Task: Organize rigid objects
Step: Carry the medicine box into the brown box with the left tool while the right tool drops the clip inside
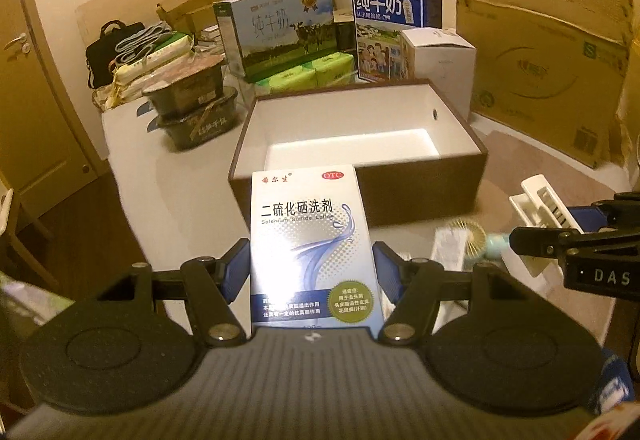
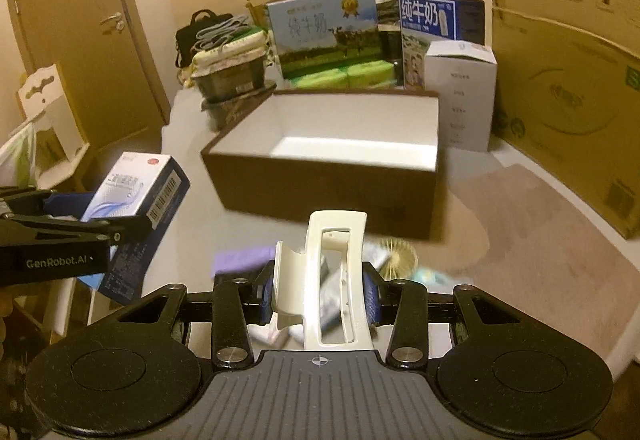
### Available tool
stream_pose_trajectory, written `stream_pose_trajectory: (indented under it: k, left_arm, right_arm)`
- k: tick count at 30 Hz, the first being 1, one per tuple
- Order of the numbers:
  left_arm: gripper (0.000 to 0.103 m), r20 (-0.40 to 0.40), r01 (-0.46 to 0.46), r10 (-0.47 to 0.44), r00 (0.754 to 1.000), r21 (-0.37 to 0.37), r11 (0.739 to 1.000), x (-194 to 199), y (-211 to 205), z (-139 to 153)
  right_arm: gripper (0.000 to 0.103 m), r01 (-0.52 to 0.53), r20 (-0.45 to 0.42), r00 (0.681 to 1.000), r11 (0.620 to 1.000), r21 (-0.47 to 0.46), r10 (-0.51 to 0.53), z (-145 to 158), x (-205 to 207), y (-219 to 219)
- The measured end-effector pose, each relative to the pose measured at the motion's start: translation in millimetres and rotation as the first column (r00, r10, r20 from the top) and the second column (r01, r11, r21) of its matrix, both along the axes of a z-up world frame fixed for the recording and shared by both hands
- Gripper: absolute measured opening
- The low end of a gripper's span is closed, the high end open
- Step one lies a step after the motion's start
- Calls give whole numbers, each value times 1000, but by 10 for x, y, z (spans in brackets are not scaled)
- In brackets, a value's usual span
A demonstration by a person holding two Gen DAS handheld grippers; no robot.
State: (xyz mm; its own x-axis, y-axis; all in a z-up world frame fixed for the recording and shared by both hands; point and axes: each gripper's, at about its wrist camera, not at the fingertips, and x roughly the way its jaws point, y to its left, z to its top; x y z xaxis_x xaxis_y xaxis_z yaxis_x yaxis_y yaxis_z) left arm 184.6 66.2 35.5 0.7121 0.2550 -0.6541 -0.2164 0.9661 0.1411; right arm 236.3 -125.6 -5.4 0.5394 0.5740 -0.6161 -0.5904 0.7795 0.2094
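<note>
My left gripper (image 1: 311,260) is shut on a white and blue medicine box (image 1: 312,248), held upright above the table in front of the open brown box (image 1: 420,184). From the right wrist view the same medicine box (image 2: 136,196) hangs at the left in that gripper. My right gripper (image 2: 318,292) is shut on a cream plastic hair clip (image 2: 332,272), lifted off the table. In the left wrist view the clip (image 1: 544,200) shows at the right edge. The brown box (image 2: 320,196) has a white, empty inside.
Behind the brown box stand milk cartons (image 1: 288,28), a white carton (image 1: 440,60), green tissue packs (image 1: 312,74) and stacked dark trays (image 1: 192,108). A big flat cardboard sheet (image 1: 540,48) leans at the right. A round brush (image 2: 396,256) and a purple item (image 2: 240,260) lie on the table below.
</note>
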Motion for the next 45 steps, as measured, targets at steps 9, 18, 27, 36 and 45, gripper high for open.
stream_pose_trajectory:
  k: [9,18,27,36,45]
  left_arm:
    - [63,7,27,-27,1000,-1,1000,994,305,68]
    - [63,-11,31,-31,999,-49,998,1888,612,-44]
    - [63,-79,9,-18,997,-114,993,2468,825,-389]
    - [64,-150,1,-22,989,-137,991,2766,882,-769]
    - [65,-189,-12,-26,982,-201,980,2852,943,-978]
  right_arm:
    - [42,27,15,1000,999,17,-28,129,879,297]
    - [42,31,21,999,999,22,-32,67,1719,695]
    - [42,52,-58,997,999,14,-51,-243,2318,1017]
    - [42,58,-158,986,998,-22,-60,-603,2573,1156]
    - [42,83,-189,978,995,-46,-91,-743,2683,1184]
